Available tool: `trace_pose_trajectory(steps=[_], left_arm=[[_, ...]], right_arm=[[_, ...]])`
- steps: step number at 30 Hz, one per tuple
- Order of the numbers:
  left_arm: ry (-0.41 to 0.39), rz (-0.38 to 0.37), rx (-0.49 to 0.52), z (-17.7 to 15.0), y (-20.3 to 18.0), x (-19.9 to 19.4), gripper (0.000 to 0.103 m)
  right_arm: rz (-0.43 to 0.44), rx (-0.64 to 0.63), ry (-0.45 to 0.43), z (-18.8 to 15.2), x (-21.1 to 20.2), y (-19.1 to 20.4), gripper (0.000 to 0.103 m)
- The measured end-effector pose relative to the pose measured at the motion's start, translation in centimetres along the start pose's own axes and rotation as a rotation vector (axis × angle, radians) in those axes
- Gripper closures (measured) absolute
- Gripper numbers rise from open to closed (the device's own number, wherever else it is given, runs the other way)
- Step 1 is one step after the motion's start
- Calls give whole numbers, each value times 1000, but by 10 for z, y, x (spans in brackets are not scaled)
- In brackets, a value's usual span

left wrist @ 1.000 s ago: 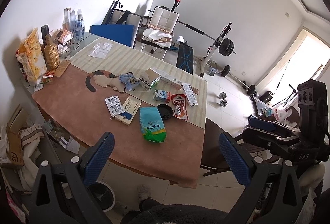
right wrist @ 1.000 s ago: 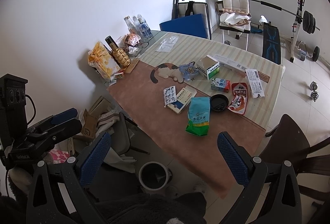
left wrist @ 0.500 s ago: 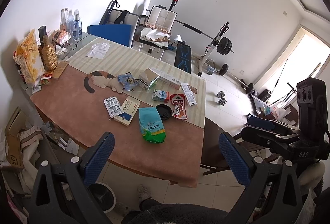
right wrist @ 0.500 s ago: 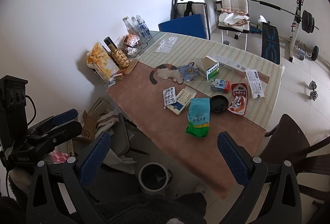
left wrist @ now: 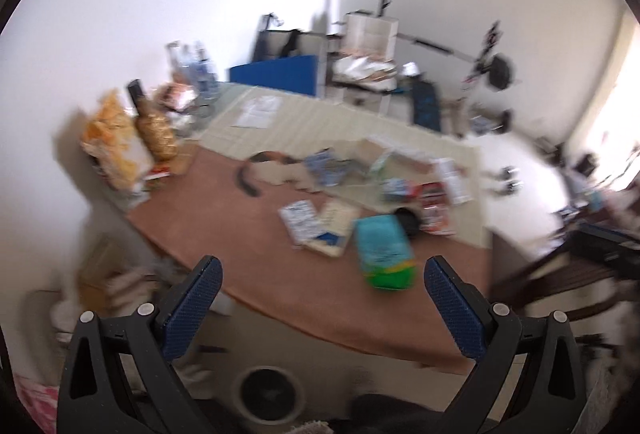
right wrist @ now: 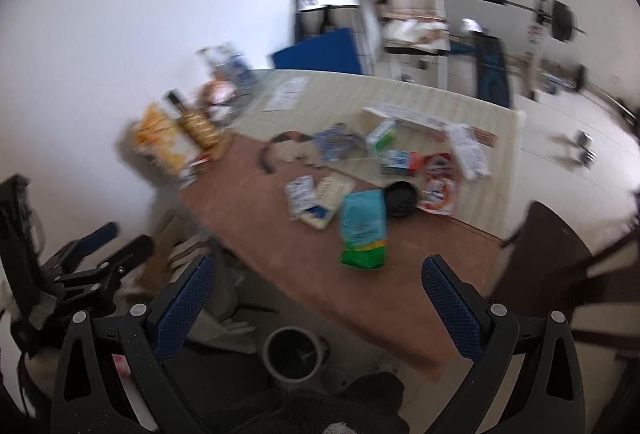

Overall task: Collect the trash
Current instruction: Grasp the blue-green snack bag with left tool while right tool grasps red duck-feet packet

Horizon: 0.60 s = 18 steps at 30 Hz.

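Note:
Both views are blurred by motion. Litter lies on the table: a teal and green bag, a black round lid, a red wrapper, a blister pack, small cartons and a long white box. A round bin stands on the floor below the table's near edge. My left gripper and right gripper hover open and empty, well short of the table.
A yellow snack bag, a gold bottle and clear bottles crowd the table's far left by the wall. A dark chair stands right of the table. Weight bench and barbell fill the back. The left gripper shows in the right wrist view.
Both cameras have swung sharply, blurring the views; the left view has turned leftward, so the table sits more to the right. Both grippers stay open and empty.

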<state>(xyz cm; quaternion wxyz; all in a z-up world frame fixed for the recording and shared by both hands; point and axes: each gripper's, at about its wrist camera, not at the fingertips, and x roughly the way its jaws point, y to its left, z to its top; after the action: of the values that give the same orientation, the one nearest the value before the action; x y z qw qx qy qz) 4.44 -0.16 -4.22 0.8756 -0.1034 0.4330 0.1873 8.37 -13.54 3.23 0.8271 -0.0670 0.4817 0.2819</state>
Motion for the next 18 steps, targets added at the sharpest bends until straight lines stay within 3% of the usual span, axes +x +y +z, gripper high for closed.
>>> trace_pose_trajectory(steps=[4,10,15,18], left_arm=[[119,32,-48,-2,15,68,0],[359,-36,-149,-2,5,180,0],[560,-159,-248,-2,-41,269,0],[668,-192,-247,0,-82,326,0]], right_arm=[[-102,85,46,5,36,-24,0],[-216,200,191,20,135,-108,0],[-268,251,311,30,218,-179,0],[-291,271,374,40,262,-212,0]])
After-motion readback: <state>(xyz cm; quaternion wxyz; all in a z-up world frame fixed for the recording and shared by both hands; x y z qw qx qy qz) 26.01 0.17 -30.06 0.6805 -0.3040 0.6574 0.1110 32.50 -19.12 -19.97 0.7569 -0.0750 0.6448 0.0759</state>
